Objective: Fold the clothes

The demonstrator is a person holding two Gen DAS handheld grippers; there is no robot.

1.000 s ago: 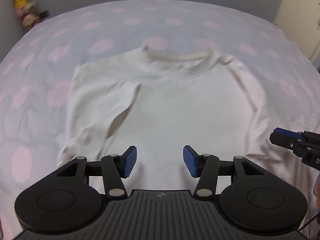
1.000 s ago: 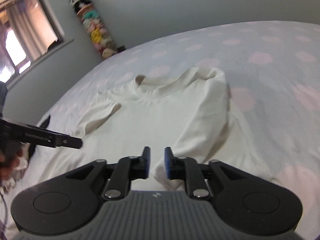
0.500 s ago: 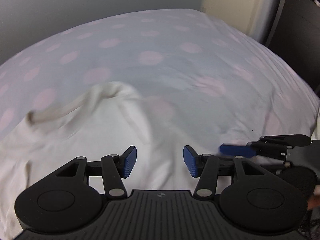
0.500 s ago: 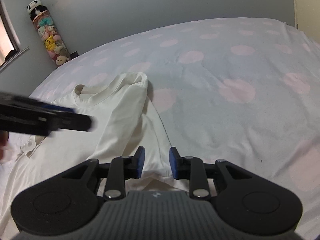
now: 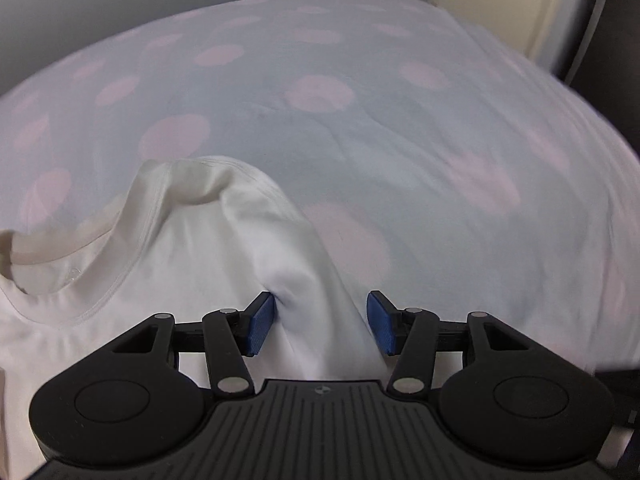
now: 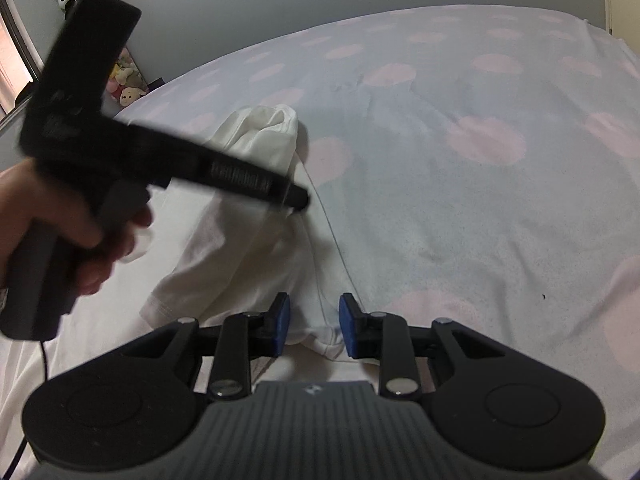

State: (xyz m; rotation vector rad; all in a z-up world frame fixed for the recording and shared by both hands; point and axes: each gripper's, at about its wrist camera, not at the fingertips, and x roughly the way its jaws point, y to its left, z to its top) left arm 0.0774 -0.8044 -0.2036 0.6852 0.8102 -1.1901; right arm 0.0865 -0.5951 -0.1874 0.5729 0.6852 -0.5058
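A white T-shirt (image 5: pixel 168 264) lies on the bed, its collar (image 5: pixel 60 248) at the left of the left wrist view. My left gripper (image 5: pixel 320 322) is open low over the shirt's right side. A raised fold of fabric (image 5: pixel 316 292) runs between its fingers, and the left blue pad (image 5: pixel 262 322) touches that fold. In the right wrist view the shirt (image 6: pixel 256 148) stretches away from me. My right gripper (image 6: pixel 313 326) is open with the stitched sleeve edge (image 6: pixel 326 344) lying between its pads. The left gripper (image 6: pixel 298 200), held by a hand (image 6: pixel 44 232), reaches in from the left over the shirt.
The bed has a pale sheet with pink dots (image 5: pixel 400 120), and its edge drops off at the right (image 5: pixel 600 152). A cream door (image 5: pixel 500 4) stands beyond it. Stuffed toys (image 6: pixel 128 80) hang against the wall by a window (image 6: pixel 12 64).
My left gripper swung right from the shirt's front to its right shoulder and sank onto a fold. My right gripper opened wider and moved toward the sleeve hem.
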